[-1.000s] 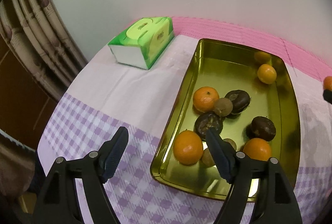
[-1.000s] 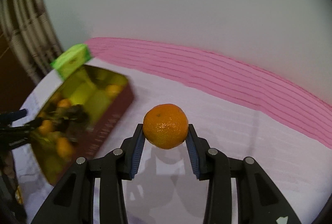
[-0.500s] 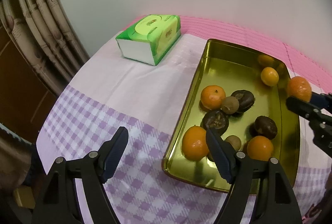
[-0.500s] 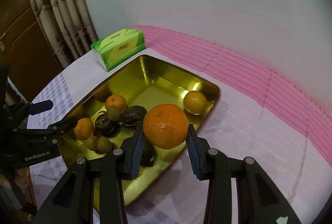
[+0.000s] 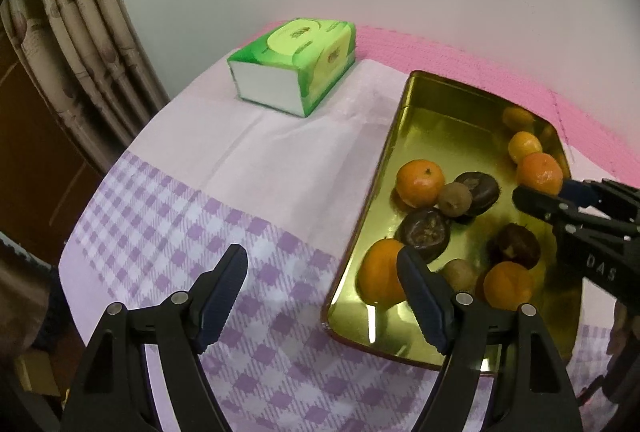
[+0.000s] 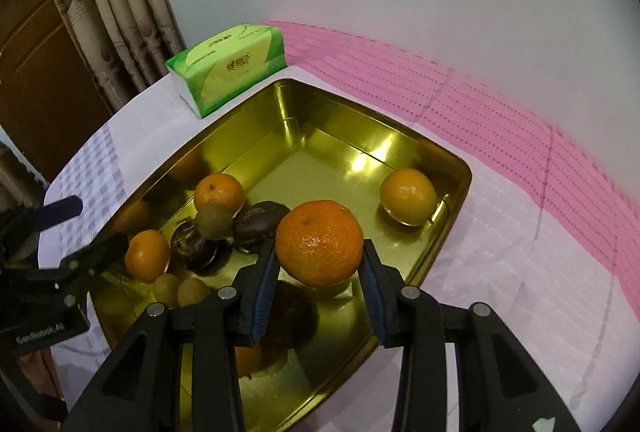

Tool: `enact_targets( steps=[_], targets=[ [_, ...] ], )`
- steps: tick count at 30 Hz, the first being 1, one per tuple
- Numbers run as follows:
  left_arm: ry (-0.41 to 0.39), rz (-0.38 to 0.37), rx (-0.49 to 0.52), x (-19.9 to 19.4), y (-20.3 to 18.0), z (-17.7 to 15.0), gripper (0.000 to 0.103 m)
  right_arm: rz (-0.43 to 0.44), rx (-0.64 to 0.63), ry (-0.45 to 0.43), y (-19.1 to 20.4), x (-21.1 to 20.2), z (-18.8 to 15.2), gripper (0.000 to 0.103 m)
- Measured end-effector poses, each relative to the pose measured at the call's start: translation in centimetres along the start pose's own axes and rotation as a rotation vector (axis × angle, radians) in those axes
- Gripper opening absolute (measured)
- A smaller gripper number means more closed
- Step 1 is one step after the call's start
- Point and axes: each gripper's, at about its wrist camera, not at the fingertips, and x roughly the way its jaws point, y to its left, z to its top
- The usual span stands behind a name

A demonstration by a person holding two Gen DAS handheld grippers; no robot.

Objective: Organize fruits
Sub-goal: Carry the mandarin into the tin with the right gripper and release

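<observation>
A gold metal tray (image 5: 436, 100) (image 6: 352, 114) lies on the table and holds several oranges, dark brown fruits and small kiwis. My right gripper (image 6: 319, 264) is shut on an orange (image 6: 319, 242) and holds it above the tray's near right part; it also shows in the left wrist view (image 5: 538, 172) at the tray's right side. My left gripper (image 5: 322, 292) is open and empty, low over the checked cloth at the tray's near left corner. A yellow-orange fruit (image 6: 408, 196) sits alone in the tray's far right corner.
A green tissue pack (image 5: 294, 62) (image 6: 228, 62) stands on the cloth beyond the tray's far left corner. A pink mat (image 6: 520, 128) runs along the white wall. Curtains (image 5: 80, 32) hang at the left, past the table edge.
My right gripper carried the orange leftward from over the bare cloth to above the tray. The left wrist view shifted left and closer, so the tray sits further right in it.
</observation>
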Motion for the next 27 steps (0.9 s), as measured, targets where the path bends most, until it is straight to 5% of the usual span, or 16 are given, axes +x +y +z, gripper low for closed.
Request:
enact_targets(
  steps=[27],
  targets=[
    [0.002,-0.017,0.008,-0.5,-0.3,0.1,0.077,-0.031,-0.029,0.038,0.9,1.4,0.3,0.039]
  ],
)
